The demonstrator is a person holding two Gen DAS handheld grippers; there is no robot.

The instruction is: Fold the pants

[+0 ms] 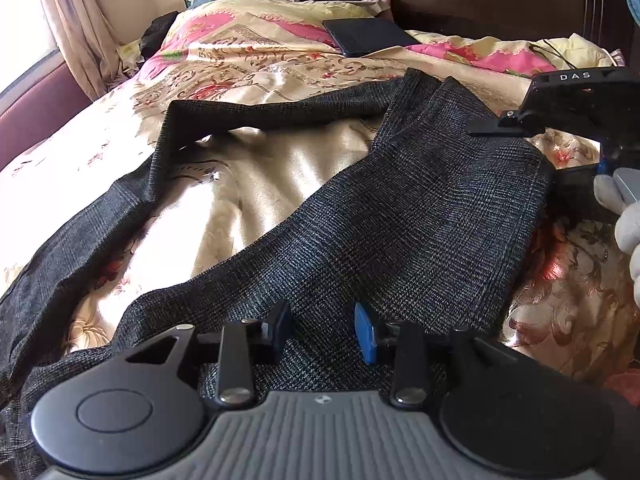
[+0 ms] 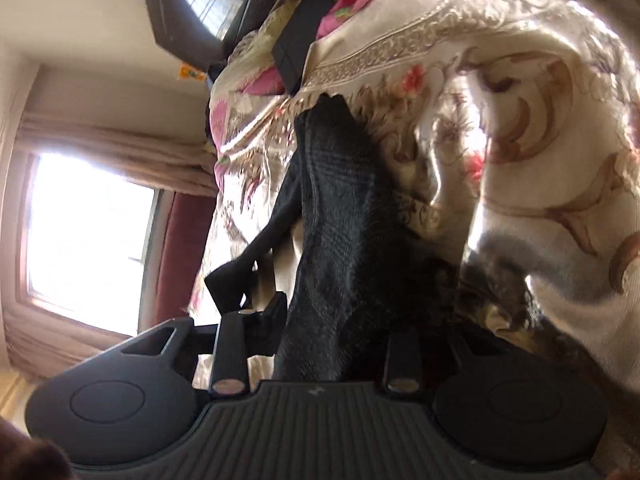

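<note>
Your pants lie spread on the bed, dark checked cloth on a floral gold cover. In the left wrist view one wide panel runs from the bottom centre of the frame up toward the upper right, its long axis slanting away from you. A second leg branches off at upper centre, doubles back, and trails down the left edge.

Your left gripper sits at the near end of that wide panel, directly over the cloth. Its jaws stand apart with nothing between them; only fabric shows beneath.

Your right gripper enters from the right of that frame, at the panel's far right edge. In the right wrist view, cloth rises from between the jaws toward upper centre. I judge the jaws closed on it, though the right finger is hidden by fabric.

The coming move turns on that panel's axis: both grippers are on the same leg, left near, right far.

Obstructions: a dark flat case rests on the pillow at upper centre, well apart from the cloth. Nothing lies between the jaws and the pants.
</note>
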